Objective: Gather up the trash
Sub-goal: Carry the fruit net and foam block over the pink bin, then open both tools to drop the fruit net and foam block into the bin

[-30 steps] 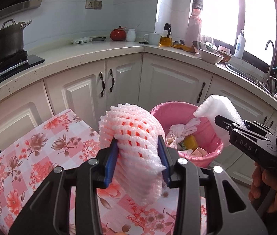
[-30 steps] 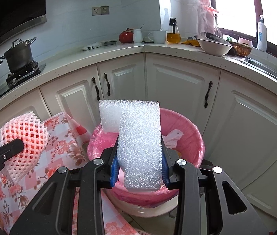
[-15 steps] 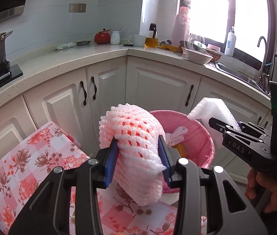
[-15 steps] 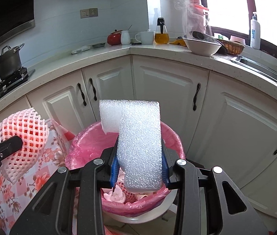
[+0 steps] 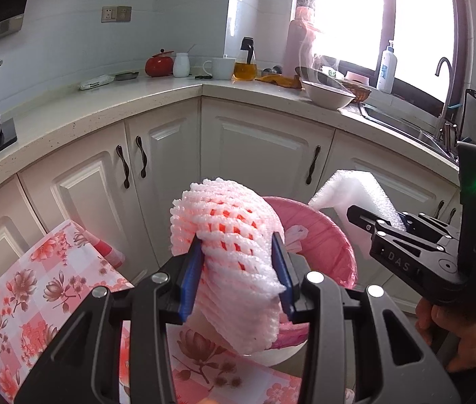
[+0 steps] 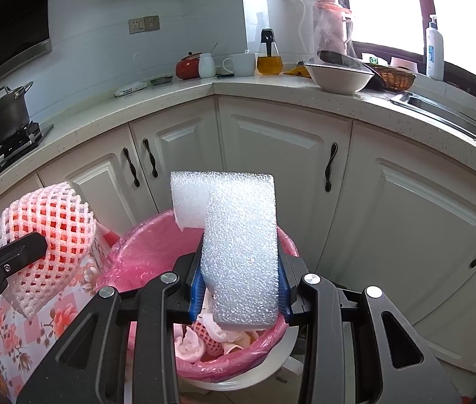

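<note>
Carry step, judged nearly done: left gripper (image 5: 238, 269) clamps the pink foam fruit net (image 5: 231, 235) just left of the pink-lined bin (image 6: 143, 252), right gripper (image 6: 239, 282) clamps the white foam sheet (image 6: 241, 256) over it; next, open jaws above the bin.

A home kitchen, this: white cabinet doors (image 6: 281, 155) run under a pale speckled counter (image 6: 265, 89) that bends round a corner. A pot (image 6: 7, 112) sits on the stove at left, a sink (image 6: 440, 104) with a tap lies under the bright window, and a steaming bowl (image 6: 339, 75), a mug (image 6: 241, 64) and an oil bottle (image 6: 269, 55) stand between.
</note>
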